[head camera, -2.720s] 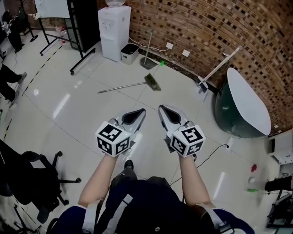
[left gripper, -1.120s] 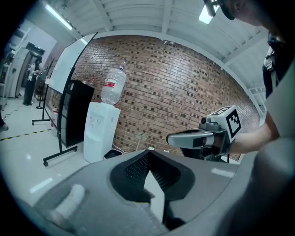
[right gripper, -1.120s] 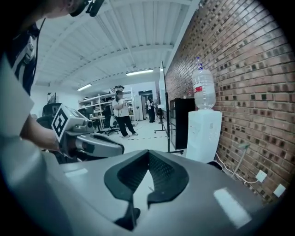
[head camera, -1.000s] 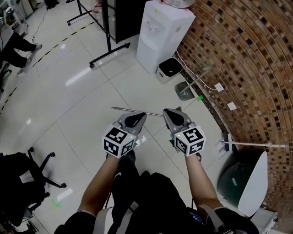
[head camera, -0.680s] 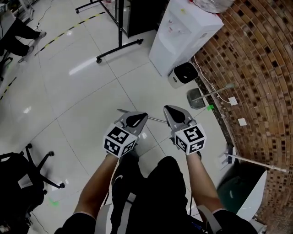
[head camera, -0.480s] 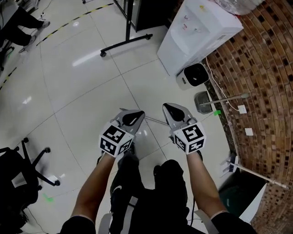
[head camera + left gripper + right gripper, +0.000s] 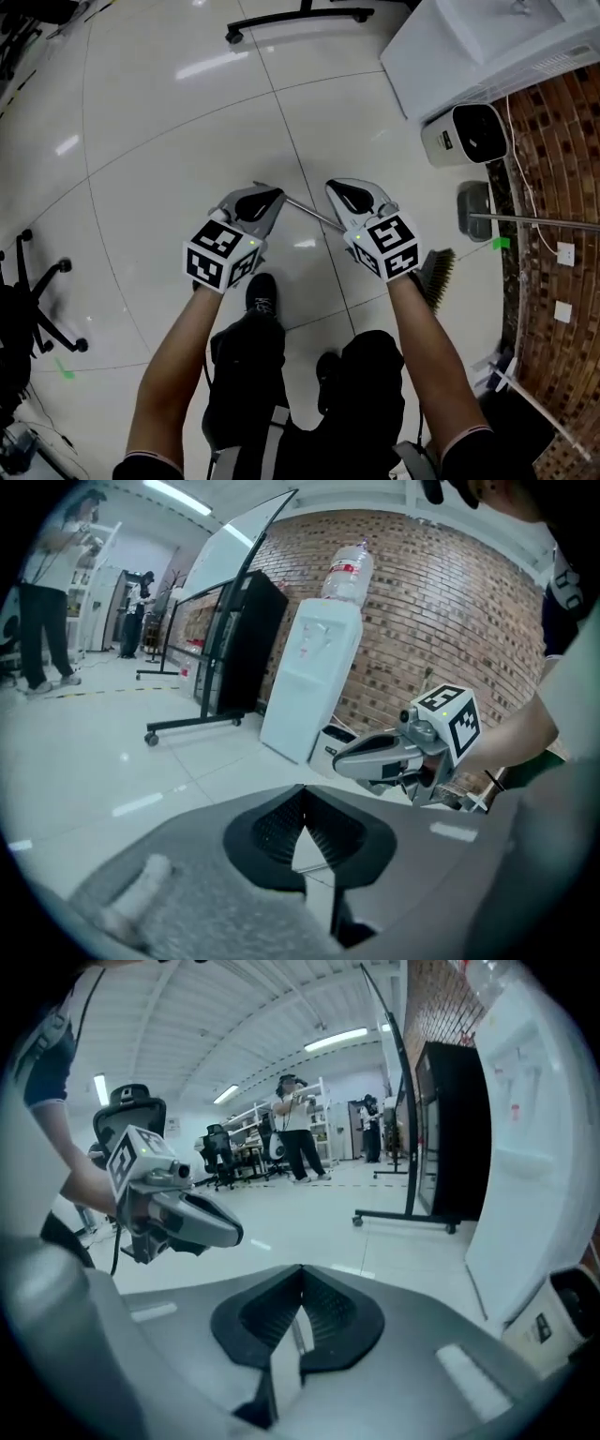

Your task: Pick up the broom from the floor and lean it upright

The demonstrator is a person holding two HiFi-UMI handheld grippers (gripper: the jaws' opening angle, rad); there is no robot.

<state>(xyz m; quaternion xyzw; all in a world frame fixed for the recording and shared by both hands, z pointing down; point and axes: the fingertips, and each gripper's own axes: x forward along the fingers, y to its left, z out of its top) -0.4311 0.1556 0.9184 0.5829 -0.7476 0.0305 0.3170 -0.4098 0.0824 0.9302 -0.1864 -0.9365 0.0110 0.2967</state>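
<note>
Lying flat on the tiled floor (image 7: pixel 159 141), the broom (image 7: pixel 434 278) has its bristle head just right of the person's right forearm. Its thin metal handle (image 7: pixel 302 207) runs left and far, passing under the right hand-held gripper (image 7: pixel 338 190) and ending by the left hand-held gripper (image 7: pixel 269 196). Both have their jaws closed, nothing between them. Contact with the handle cannot be confirmed. A water dispenser (image 7: pixel 487 42) and a brick wall (image 7: pixel 562 141) stand far right.

Broom (image 7: pixel 439 277) lying flat on the tiled floor, thin silver handle, brownish bristle head partly hidden
</note>
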